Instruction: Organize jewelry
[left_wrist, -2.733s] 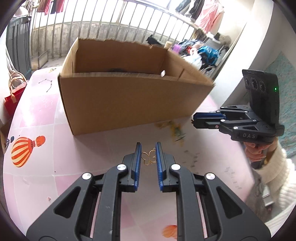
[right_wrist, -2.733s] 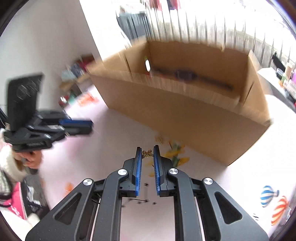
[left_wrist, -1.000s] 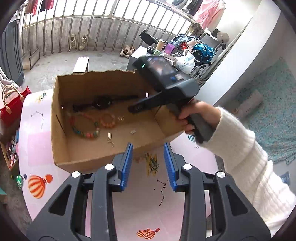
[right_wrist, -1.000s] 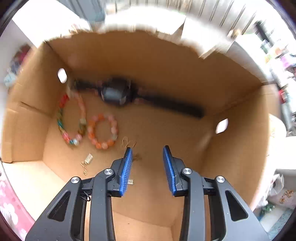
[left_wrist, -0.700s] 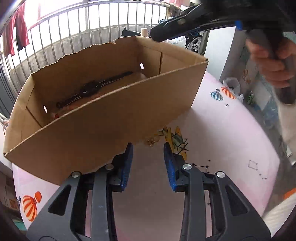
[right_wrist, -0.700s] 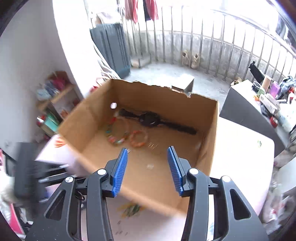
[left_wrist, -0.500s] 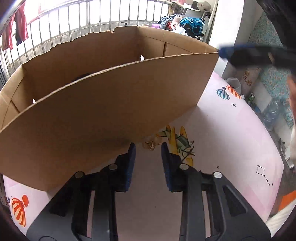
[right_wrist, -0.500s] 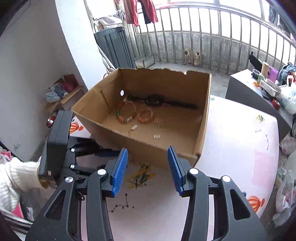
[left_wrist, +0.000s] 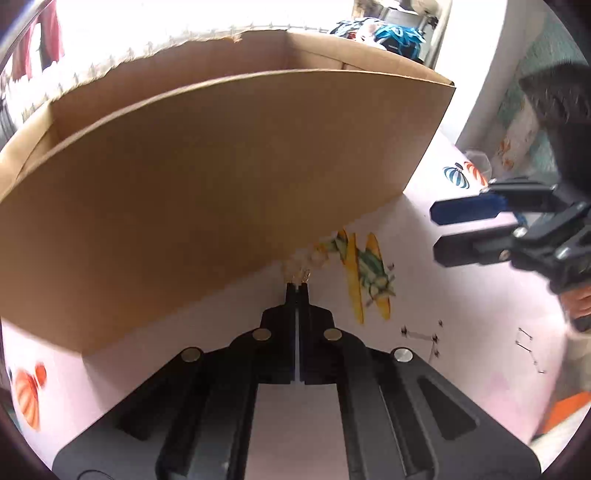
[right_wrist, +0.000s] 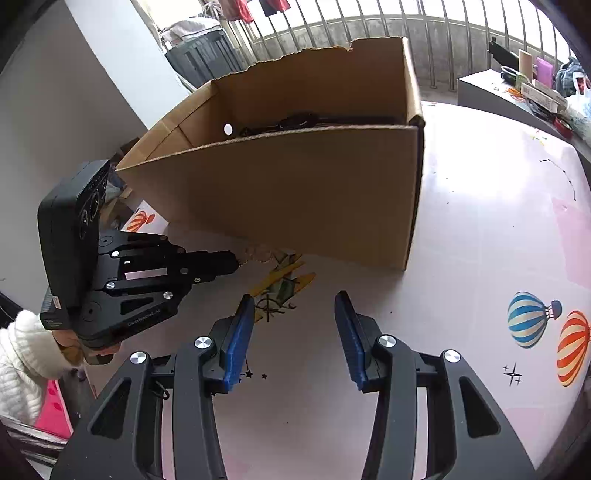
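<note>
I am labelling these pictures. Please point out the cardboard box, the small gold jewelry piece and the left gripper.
cardboard box (right_wrist: 295, 195), right wrist view, near side wall.
gold jewelry piece (left_wrist: 300, 275), left wrist view, wire loops at the fingertips.
left gripper (left_wrist: 297, 290), left wrist view, between its closed fingertips.

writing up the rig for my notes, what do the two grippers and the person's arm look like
Both are matte black plastic with triangular cut-outs and silver screw heads. The right gripper has ribbed blue finger pads. The left gripper carries a boxy black module and faint white lettering. The person's sleeve is fuzzy white knit.
</note>
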